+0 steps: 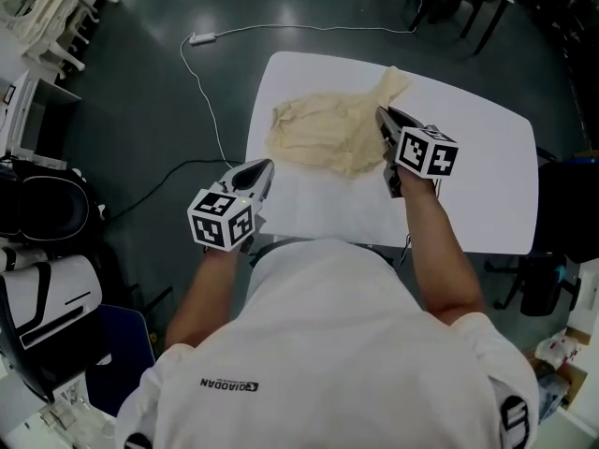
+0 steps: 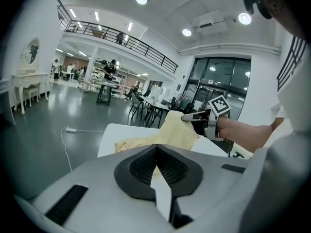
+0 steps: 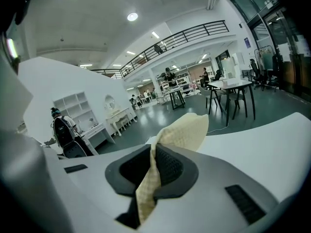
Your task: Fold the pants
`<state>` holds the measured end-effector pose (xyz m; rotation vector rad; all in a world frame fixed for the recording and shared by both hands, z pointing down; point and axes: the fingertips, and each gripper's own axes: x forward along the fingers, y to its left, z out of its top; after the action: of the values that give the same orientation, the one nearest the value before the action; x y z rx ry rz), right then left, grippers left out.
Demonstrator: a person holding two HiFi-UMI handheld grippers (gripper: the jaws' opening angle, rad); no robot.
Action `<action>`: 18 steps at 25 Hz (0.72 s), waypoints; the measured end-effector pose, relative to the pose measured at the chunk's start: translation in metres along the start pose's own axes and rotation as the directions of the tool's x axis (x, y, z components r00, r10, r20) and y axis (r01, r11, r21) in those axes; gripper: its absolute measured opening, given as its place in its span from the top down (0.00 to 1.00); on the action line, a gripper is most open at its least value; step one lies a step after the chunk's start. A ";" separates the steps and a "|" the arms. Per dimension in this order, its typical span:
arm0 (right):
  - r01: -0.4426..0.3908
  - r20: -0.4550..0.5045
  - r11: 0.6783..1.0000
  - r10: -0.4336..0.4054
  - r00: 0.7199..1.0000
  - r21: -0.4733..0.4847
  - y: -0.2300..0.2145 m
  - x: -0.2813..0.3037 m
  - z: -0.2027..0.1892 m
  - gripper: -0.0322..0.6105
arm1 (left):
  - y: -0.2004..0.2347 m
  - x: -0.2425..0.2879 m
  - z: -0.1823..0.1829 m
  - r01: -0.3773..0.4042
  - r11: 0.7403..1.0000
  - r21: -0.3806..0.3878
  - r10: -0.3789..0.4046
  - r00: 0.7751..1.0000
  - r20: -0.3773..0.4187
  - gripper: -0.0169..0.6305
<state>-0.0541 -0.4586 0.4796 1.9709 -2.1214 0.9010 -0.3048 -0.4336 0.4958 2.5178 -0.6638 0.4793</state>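
Right claw (image 3: 153, 146) clamping pants (image 1: 328, 134), white table (image 1: 468, 157) beneath

Noted glossy dark grey floor (image 1: 140, 101), white rounded rectangular table (image 1: 487, 176), thin white cable (image 1: 309, 28) trailing across it. Round recessed ceiling lights (image 2: 141, 0) lit. Black-railed mezzanine balcony (image 2: 126, 38), tall dark-framed glass windows (image 2: 218, 79) behind.

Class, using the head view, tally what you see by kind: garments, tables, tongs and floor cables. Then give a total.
Pants: 1
Table: 1
Tongs: 2 (left tongs, right tongs)
Cable: 1
Total: 5
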 end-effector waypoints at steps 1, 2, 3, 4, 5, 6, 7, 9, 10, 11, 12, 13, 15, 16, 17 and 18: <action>-0.009 -0.005 1.000 0.008 1.000 -0.005 0.009 0.006 0.000 0.88 | 0.003 -0.004 0.001 -0.002 1.000 -0.005 0.002 1.000 0.005 0.94; -0.016 -0.010 1.000 0.016 1.000 -0.010 0.017 0.013 0.000 0.88 | 0.006 -0.007 0.001 -0.005 1.000 -0.009 0.005 1.000 0.011 0.94; -0.022 -0.017 1.000 0.022 1.000 -0.016 0.025 0.020 -0.002 0.87 | 0.008 -0.011 0.001 -0.007 1.000 -0.012 0.008 1.000 0.016 0.94; -0.028 -0.023 0.999 0.027 0.999 -0.019 0.032 0.026 -0.003 0.87 | 0.011 -0.016 0.001 -0.011 1.000 -0.015 0.011 1.000 0.022 0.94; -0.033 -0.028 0.999 0.032 0.999 -0.020 0.038 0.033 -0.005 0.88 | 0.014 -0.020 0.001 -0.016 1.000 -0.019 0.016 0.999 0.028 0.94; -0.038 -0.033 0.999 0.038 0.999 -0.016 0.045 0.040 -0.007 0.88 | 0.018 -0.026 0.000 -0.022 1.000 -0.023 0.022 0.999 0.033 0.94; -0.043 -0.037 0.999 0.043 0.998 -0.009 0.052 0.048 -0.009 0.87 | 0.023 -0.031 -0.001 -0.029 0.999 -0.028 0.030 0.999 0.037 0.94; -0.048 -0.040 0.999 0.049 0.998 0.006 0.065 0.061 -0.010 0.88 | 0.034 -0.043 -0.004 -0.047 0.998 -0.041 0.048 0.998 0.043 0.94; -0.050 -0.040 0.999 0.050 0.998 0.012 0.071 0.067 -0.010 0.88 | 0.040 -0.048 -0.006 -0.056 0.997 -0.049 0.058 0.997 0.045 0.94; -0.053 -0.042 0.998 0.054 0.998 0.016 0.078 0.074 -0.010 0.88 | 0.045 -0.054 -0.009 -0.066 0.996 -0.057 0.069 0.997 0.046 0.94; -0.058 -0.047 0.998 0.059 0.997 0.019 0.085 0.080 -0.011 0.88 | 0.051 -0.060 -0.011 -0.076 0.995 -0.065 0.079 0.996 0.048 0.94; -0.065 -0.054 0.998 0.065 0.996 0.016 0.093 0.087 -0.013 0.88 | 0.056 -0.065 -0.014 -0.085 0.994 -0.073 0.089 0.995 0.049 0.94; -0.075 -0.075 0.997 0.075 0.994 -0.001 0.108 0.101 -0.020 0.88 | 0.066 -0.077 -0.020 -0.103 0.991 -0.086 0.107 0.993 0.049 0.94; -0.077 -0.088 0.997 0.075 0.993 -0.014 0.115 0.108 -0.025 0.88 | 0.071 -0.083 -0.024 -0.111 0.990 -0.091 0.116 0.992 0.047 0.94; -0.076 -0.099 0.997 0.073 0.992 -0.029 0.121 0.115 -0.030 0.88 | 0.076 -0.089 -0.027 -0.119 0.988 -0.097 0.124 0.991 0.045 0.94; -0.074 -0.108 0.996 0.069 0.992 -0.043 0.127 0.122 -0.035 0.88 | 0.080 -0.095 -0.029 -0.127 0.987 -0.103 0.132 0.990 0.043 0.94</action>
<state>-0.2031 -0.5508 0.5209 1.7932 -2.1450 0.9363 -0.4315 -0.4445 0.5073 2.4092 -0.8534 0.4193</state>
